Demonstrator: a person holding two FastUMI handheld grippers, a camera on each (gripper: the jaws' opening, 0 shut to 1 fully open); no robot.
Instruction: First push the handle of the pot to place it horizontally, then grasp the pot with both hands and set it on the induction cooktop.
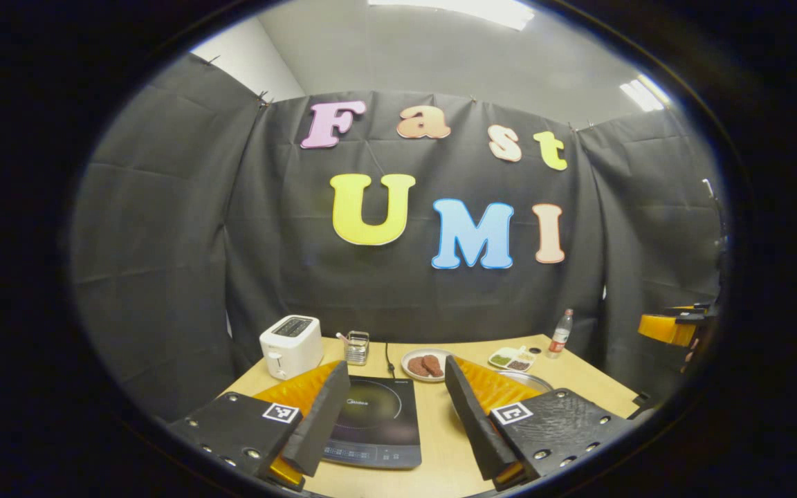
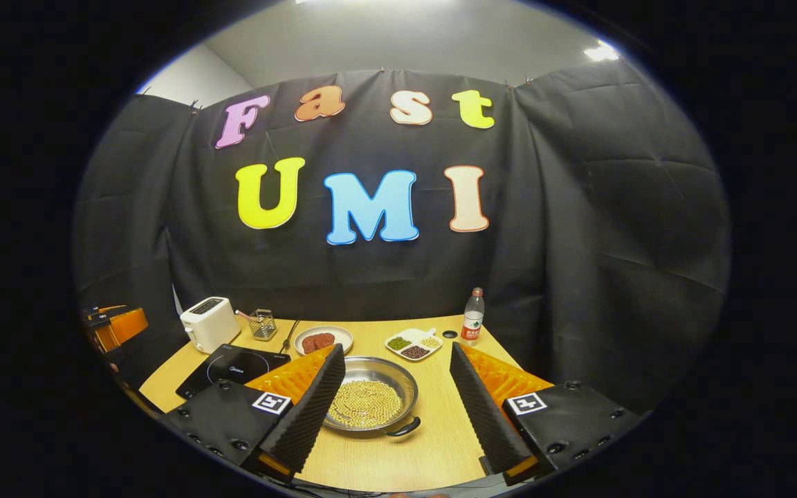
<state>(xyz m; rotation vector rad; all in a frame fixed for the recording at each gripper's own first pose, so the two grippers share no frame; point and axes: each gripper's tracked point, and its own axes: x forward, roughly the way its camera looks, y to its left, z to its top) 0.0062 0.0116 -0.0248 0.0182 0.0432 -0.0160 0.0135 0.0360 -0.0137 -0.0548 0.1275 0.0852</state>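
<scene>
the toaster [image 2: 209,322] stood at the far left of the table [image 2: 433,443], well left of the pot [image 2: 369,402]. just right of the toaster sat a small wire basket [image 2: 262,324]. the cooktop [image 2: 232,368] lay flat to the pot's left, near it but apart. behind the pot was a plate [image 2: 323,339] with two brown patties, and right of that a divided dish [image 2: 413,344] of beans. a bottle [image 2: 472,317] stood behind and right of the pot. the pot, full of yellow beans, rested on the table with a dark handle at its near rim. the left gripper [image 1: 396,387] hung above the cooktop [image 1: 373,419], fingers wide apart, empty. the right gripper [image 2: 396,375] hung over the pot, fingers wide apart, touching nothing.
</scene>
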